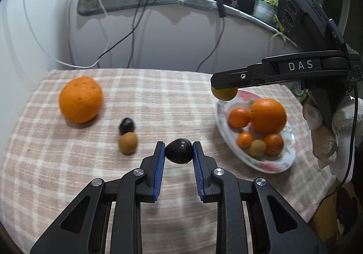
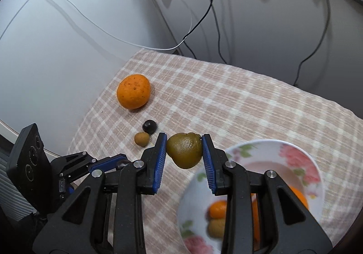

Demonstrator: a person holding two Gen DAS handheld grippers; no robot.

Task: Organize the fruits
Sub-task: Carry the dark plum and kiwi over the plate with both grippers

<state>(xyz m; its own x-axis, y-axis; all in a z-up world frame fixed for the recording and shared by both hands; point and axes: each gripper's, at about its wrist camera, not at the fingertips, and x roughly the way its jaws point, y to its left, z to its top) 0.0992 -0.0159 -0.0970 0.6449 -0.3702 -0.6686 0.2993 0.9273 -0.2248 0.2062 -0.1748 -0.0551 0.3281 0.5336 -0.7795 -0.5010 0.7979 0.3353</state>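
Pink-and-cream checked tablecloth (image 1: 158, 86) under a bright orange mandarin (image 1: 80, 99). White plate (image 2: 301, 158) printed with pink flowers and green leaves. Blue ribbed pads (image 1: 158, 172) on black grippers; olive-green fruit (image 2: 185, 150).

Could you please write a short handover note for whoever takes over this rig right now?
Left tongs: shut on a dark fruit, held over the checked cloth.
Right tongs: shut on an olive-green fruit, just beside the floral plate.
Done: several oranges and a brown fruit already sit in the plate.
Left: plate both held fruits, then the large orange, small dark fruit and small brown fruit on the cloth; those two small ones touch.
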